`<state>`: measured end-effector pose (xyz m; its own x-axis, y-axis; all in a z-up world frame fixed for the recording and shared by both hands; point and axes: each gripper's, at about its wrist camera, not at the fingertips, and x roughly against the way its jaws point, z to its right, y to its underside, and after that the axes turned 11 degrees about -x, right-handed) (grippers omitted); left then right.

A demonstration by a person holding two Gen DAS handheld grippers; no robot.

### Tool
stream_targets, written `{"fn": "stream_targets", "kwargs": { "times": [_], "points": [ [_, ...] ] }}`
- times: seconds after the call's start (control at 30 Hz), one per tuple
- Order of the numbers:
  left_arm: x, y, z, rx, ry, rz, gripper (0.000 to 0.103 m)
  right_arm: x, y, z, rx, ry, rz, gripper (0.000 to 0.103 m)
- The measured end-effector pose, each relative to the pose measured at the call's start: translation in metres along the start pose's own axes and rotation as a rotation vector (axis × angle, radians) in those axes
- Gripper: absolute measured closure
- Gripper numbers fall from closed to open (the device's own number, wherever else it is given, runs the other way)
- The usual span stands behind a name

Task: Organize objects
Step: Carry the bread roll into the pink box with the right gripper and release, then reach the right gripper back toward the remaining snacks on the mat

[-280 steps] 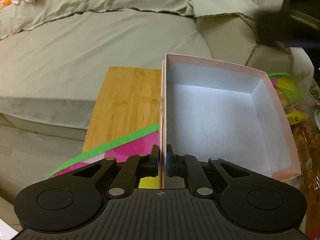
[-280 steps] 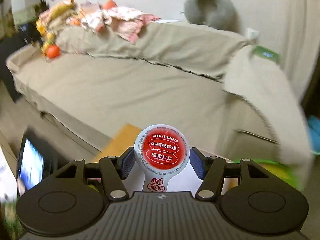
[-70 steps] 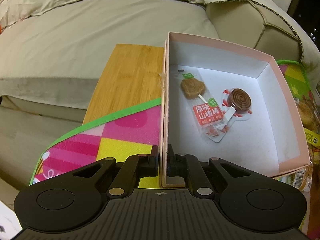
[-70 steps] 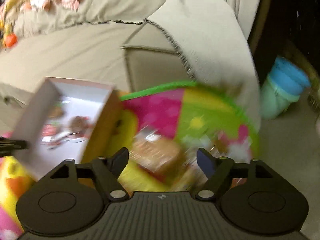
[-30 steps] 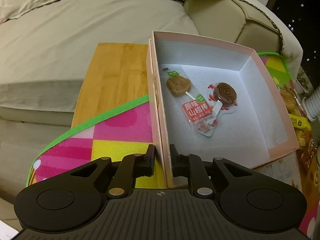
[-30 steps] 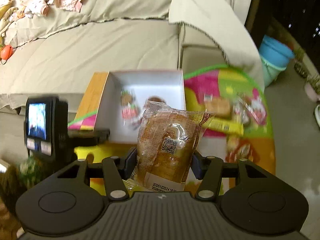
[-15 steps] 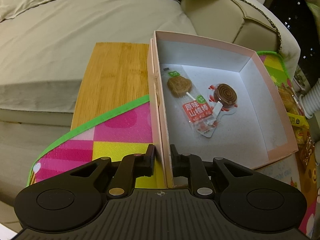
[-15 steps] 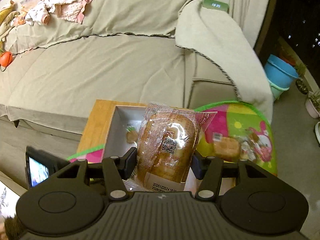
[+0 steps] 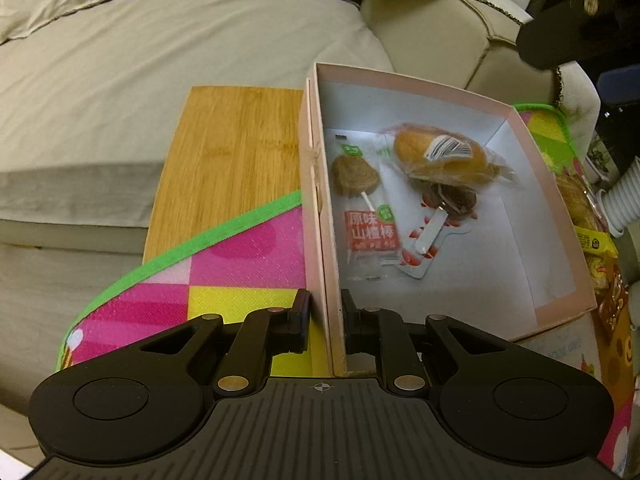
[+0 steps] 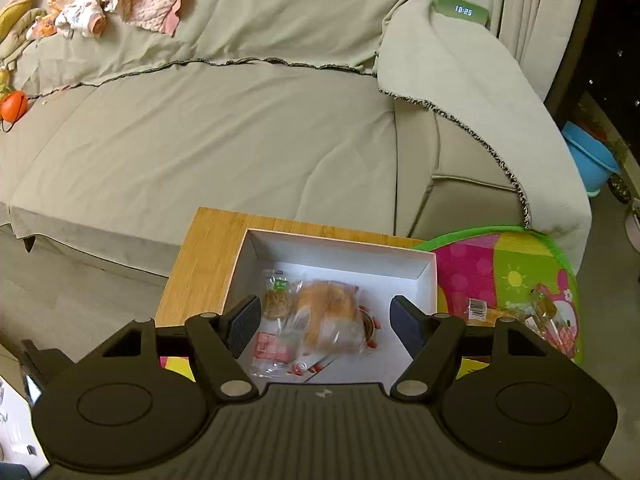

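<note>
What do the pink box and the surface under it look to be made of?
Pink box: seemingly paperboard, matte, with thin straight walls, a white inside and a raw brownish cut edge at the near corner. Surface: probably bamboo or wood, smooth, with fine parallel grain strips.

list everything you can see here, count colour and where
box: 1, pink outside, white inside, on the table
bread packet: 1, golden, clear wrap, in the box over the round candy
heart lollipop: 1, brown, red label, box left side
round candy: 1, dark brown, partly under the bread
table: 1, wooden, by the sofa
mat: 1, pink, yellow, green edge, on the table
sofa: 1, beige
bucket: 1, blue, floor right
left gripper: black, clamped on box wall
right gripper: black, jaws opening, above the box, nothing pressed
</note>
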<state>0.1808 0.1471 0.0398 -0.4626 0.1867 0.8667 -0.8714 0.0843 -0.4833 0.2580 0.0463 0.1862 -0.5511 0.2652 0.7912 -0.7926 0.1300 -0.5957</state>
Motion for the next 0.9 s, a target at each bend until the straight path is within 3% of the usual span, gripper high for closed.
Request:
{"fn": "stream_targets", "kwargs": {
  "times": [0.23, 0.4, 0.5, 0.7, 0.9],
  "points": [
    [-0.001, -0.001, 0.005, -0.010, -0.041, 0.001, 0.089, -0.007, 0.014, 0.040, -0.027, -0.043, 0.012, 0.031],
    [-0.003, -0.003, 0.011, -0.015, -0.083, -0.005, 0.091, -0.001, 0.047, 0.090, 0.056, 0.057, 0.038, 0.031],
    [-0.004, -0.002, 0.014, -0.015, -0.100, -0.005, 0.092, 0.002, 0.076, 0.123, 0.122, 0.070, 0.011, 0.027],
    [-0.005, -0.002, 0.018, -0.016, -0.134, 0.002, 0.092, -0.012, 0.124, 0.184, 0.154, 0.081, -0.124, 0.025],
    [-0.006, -0.002, 0.024, 0.016, -0.172, 0.001, 0.093, -0.036, 0.131, 0.220, 0.101, 0.068, -0.163, 0.021]
  ]
}}
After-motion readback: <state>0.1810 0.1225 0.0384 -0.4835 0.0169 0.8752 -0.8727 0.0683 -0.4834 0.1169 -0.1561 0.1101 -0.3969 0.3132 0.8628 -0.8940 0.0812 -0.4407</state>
